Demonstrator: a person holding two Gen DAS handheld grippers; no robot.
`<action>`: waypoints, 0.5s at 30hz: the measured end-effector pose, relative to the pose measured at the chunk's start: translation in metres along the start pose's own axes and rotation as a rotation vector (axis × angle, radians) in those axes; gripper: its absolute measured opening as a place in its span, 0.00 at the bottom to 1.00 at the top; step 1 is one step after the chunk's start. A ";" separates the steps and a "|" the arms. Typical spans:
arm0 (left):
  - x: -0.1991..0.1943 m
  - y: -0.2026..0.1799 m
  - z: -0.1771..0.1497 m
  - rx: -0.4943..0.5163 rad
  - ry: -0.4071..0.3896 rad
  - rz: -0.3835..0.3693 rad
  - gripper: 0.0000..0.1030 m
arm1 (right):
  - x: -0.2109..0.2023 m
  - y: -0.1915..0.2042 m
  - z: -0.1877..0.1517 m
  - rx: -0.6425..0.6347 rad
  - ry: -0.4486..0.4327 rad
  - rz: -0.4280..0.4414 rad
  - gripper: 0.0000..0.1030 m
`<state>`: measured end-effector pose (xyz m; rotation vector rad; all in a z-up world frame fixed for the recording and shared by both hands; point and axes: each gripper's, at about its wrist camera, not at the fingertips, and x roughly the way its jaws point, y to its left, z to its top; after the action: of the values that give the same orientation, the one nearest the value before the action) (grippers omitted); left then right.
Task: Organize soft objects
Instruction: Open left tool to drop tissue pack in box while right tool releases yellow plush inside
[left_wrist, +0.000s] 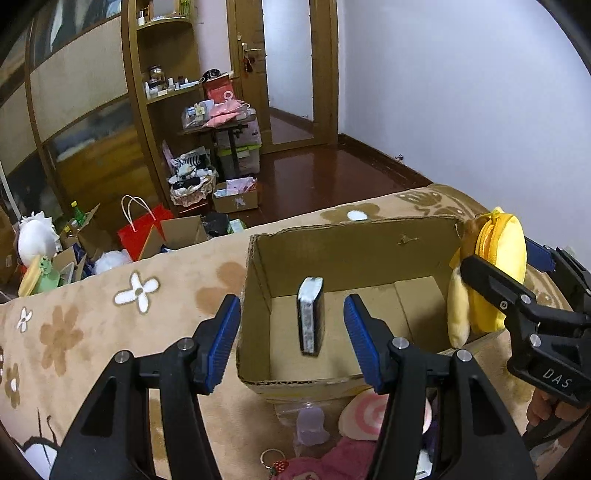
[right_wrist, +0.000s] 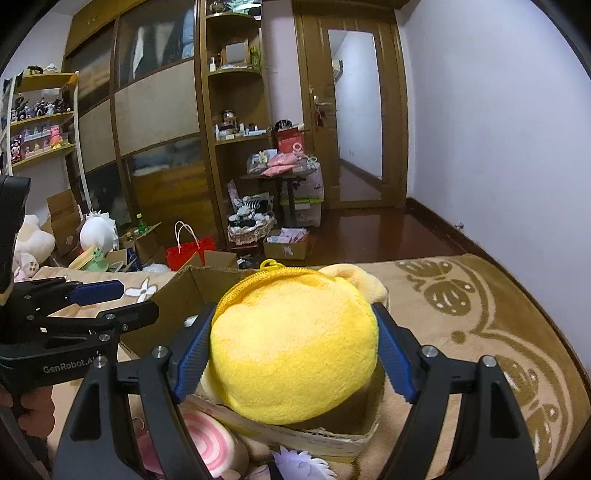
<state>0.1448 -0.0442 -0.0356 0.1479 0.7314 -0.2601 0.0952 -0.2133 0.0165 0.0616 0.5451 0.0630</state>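
Observation:
An open cardboard box (left_wrist: 258, 280) stands on the flowered bed cover. A small dark and grey block (left_wrist: 311, 319) is in mid-air over the box, between my left gripper's (left_wrist: 291, 343) open blue pads and touching neither. My right gripper (right_wrist: 293, 350) is shut on a round yellow plush pouch (right_wrist: 293, 347) with a zipper, held over the box's right rim (right_wrist: 332, 439). The pouch also shows in the left wrist view (left_wrist: 498, 254). A pink swirl plush (left_wrist: 364, 413), a pale purple toy (left_wrist: 312, 424) and a dark pink plush (left_wrist: 332, 461) lie in front of the box.
The tan flowered bed cover (left_wrist: 110, 332) spreads left and right of the box. Beyond the bed the floor holds a red paper bag (left_wrist: 142, 229), open cartons, a white plush (left_wrist: 35, 240) and a basket. A wooden wardrobe and door stand behind.

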 end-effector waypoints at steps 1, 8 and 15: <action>0.000 -0.001 0.000 0.004 0.000 0.008 0.56 | 0.001 0.000 0.000 0.006 0.008 0.002 0.83; -0.005 0.004 -0.004 0.010 0.002 0.052 0.65 | 0.010 -0.008 -0.004 0.044 0.045 0.040 0.86; -0.016 0.006 -0.009 0.005 0.012 0.062 0.81 | 0.018 -0.014 -0.005 0.074 0.090 0.049 0.95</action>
<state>0.1297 -0.0338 -0.0312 0.1763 0.7367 -0.2021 0.1082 -0.2259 0.0020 0.1450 0.6357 0.0941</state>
